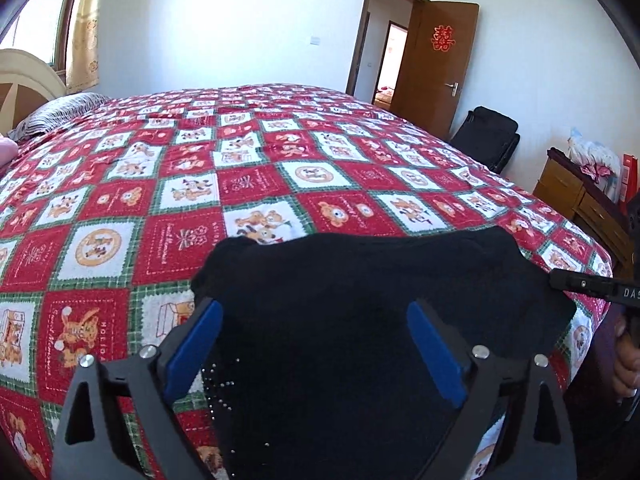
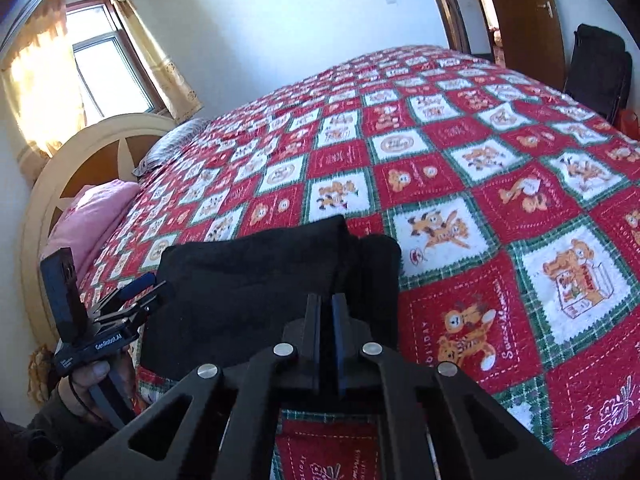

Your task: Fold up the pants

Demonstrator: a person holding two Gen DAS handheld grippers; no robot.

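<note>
The black pants lie folded into a thick rectangle near the front edge of the bed, on a red, white and green patchwork quilt. My left gripper is open, its blue pads spread wide just above the pants' left part, with nothing pinched. In the right wrist view the pants show a folded end at the right. My right gripper is shut, pads together over that end, and no cloth shows between them. The left gripper hovers at the pants' left edge, held by a hand.
The quilt covers the whole bed. A pink pillow and a striped pillow lie by the headboard. A wooden cabinet and a black bag stand past the bed's right side, near an open door.
</note>
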